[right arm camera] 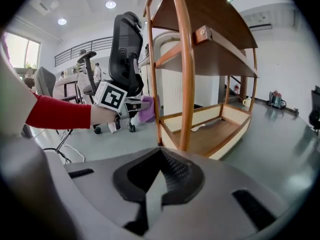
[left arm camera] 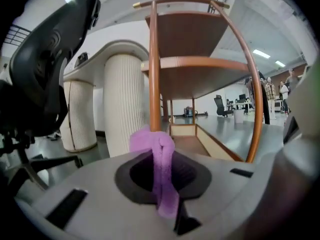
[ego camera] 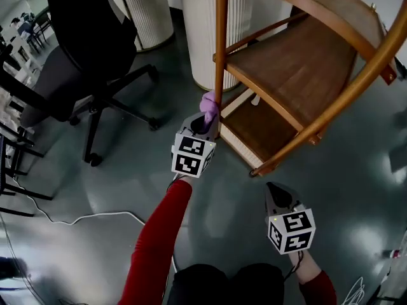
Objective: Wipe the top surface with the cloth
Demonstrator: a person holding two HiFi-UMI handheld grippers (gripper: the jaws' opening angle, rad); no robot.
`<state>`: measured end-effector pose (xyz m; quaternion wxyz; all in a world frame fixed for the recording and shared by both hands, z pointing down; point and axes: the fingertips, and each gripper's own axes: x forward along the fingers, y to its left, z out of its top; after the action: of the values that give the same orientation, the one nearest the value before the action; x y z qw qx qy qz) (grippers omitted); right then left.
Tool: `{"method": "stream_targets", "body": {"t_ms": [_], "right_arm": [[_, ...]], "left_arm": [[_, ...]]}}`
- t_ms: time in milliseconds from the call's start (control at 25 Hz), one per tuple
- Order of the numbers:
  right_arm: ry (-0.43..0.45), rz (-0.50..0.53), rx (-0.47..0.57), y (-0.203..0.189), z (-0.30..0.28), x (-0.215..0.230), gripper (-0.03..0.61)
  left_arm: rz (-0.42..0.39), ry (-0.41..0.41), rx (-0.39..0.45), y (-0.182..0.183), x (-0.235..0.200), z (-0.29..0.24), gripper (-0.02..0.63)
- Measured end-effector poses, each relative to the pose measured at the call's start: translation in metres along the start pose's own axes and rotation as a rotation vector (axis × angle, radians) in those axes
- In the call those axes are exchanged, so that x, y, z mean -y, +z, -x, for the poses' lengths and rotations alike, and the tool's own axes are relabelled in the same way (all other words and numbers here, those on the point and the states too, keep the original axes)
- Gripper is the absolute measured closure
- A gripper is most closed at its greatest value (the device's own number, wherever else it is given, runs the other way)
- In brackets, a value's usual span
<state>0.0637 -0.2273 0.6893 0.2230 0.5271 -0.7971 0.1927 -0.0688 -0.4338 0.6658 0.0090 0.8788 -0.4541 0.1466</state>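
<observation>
LEFT: left claw (ego camera: 205, 124) clamped on cloth (ego camera: 209, 105), just beside post (ego camera: 220, 56) | TARGET: top board (left arm camera: 187, 34) well above left claw, up along post; lift judged necessary | RIGHT: right claw (ego camera: 277, 194) jaws together, empty, lower, farther off

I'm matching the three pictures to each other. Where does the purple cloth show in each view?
Head view: centre, cloth at the left gripper's tip, by the wooden post.
Left gripper view: low centre, pinched between the jaws, post behind.
Right gripper view: left of centre, beside that post.
Shared landmark: the wooden post.
</observation>
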Motion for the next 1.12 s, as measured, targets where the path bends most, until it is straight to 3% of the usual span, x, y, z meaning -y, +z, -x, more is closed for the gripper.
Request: {"method": "stream_targets", "body": {"t_ms": [160, 440, 520, 600, 720, 840, 960, 1040, 1120], "right_arm": [[0.015, -0.001, -0.013, -0.014, -0.026, -0.007, 0.575], [-0.008, 0.014, -0.023, 0.005, -0.003, -0.003, 0.575], [-0.001, 0.030, -0.019, 0.011, -0.012, -0.007, 0.575], [0.009, 0.039, -0.002, 0.015, -0.026, -0.012, 0.575], [0.029, 0.050, 0.017, 0.025, -0.029, -0.019, 0.575], [0.029, 0.087, 0.019, 0.049, -0.007, -0.017, 0.575], [-0.039, 0.112, 0.050, 0.086, 0.022, 0.012, 0.575], [-0.076, 0.110, 0.067, 0.106, 0.045, 0.027, 0.575], [-0.115, 0.111, 0.087, 0.125, 0.065, 0.039, 0.575]], "left_arm": [[0.034, -0.011, -0.114, -0.064, 0.005, -0.011, 0.569], [0.099, -0.037, -0.222, -0.073, 0.030, -0.009, 0.569], [0.104, -0.031, -0.201, -0.070, 0.023, -0.006, 0.569], [0.140, -0.026, -0.099, -0.052, 0.017, 0.007, 0.569], [0.176, -0.012, 0.151, 0.030, 0.014, 0.065, 0.569], [0.115, -0.021, 0.459, 0.187, 0.014, 0.150, 0.569], [-0.002, -0.080, 0.804, 0.345, 0.026, 0.223, 0.569], [-0.054, -0.140, 0.947, 0.417, 0.047, 0.259, 0.569], [-0.078, -0.207, 1.011, 0.459, 0.071, 0.276, 0.569]]}}
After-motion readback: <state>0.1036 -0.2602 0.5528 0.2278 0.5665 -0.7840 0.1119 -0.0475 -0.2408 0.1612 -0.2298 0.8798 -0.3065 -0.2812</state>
